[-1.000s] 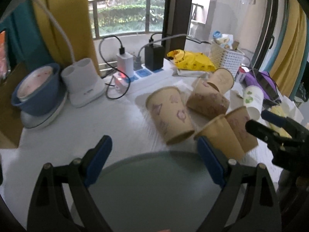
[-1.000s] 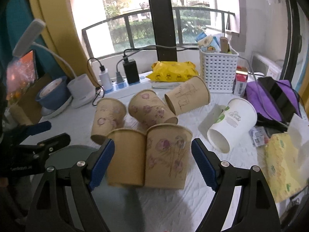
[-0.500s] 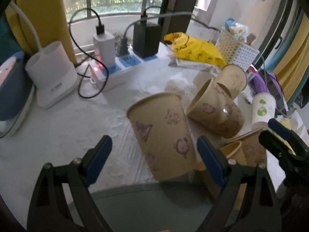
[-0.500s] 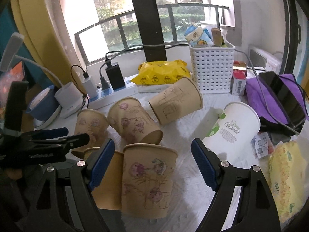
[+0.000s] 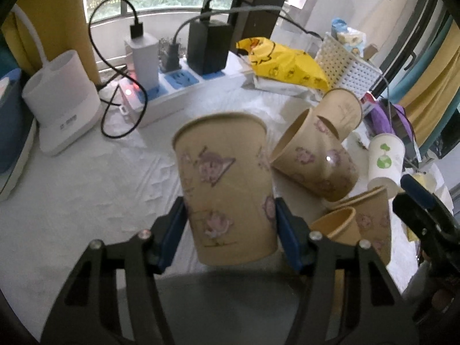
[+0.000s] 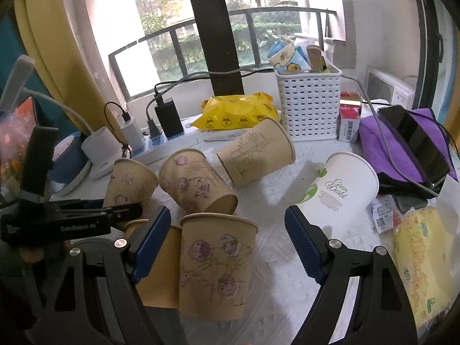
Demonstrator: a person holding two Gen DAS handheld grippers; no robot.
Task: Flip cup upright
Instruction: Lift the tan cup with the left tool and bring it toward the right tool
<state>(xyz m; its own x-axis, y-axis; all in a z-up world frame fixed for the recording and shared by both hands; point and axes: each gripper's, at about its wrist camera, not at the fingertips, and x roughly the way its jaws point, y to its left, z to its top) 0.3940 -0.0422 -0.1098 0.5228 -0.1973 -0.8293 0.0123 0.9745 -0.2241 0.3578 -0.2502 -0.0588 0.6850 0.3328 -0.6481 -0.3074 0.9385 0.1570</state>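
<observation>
My left gripper (image 5: 230, 227) is shut on a tan paper cup (image 5: 227, 184) with purple drawings, its pads on both sides of the cup's lower body. The cup's rim points away and up. The same cup (image 6: 129, 184) shows in the right wrist view at the left, with the left gripper (image 6: 126, 210) around it. My right gripper (image 6: 227, 241) is open and empty. A tan cup (image 6: 215, 267) stands between its fingers, rim up. Other tan cups (image 6: 195, 184) lie on their sides on the white table (image 5: 86, 189).
A white "Green World" cup (image 6: 339, 192) lies on its side at the right. A white basket (image 6: 307, 103), yellow packet (image 6: 235, 112), power strip (image 5: 172, 92) with chargers, white lamp base (image 5: 63, 100) and purple cloth with a phone (image 6: 411, 141) ring the table's back.
My left gripper moved forward to the nearest lying cup and closed on it, and the cup now stands steeper. My right gripper drew back a little and stays open.
</observation>
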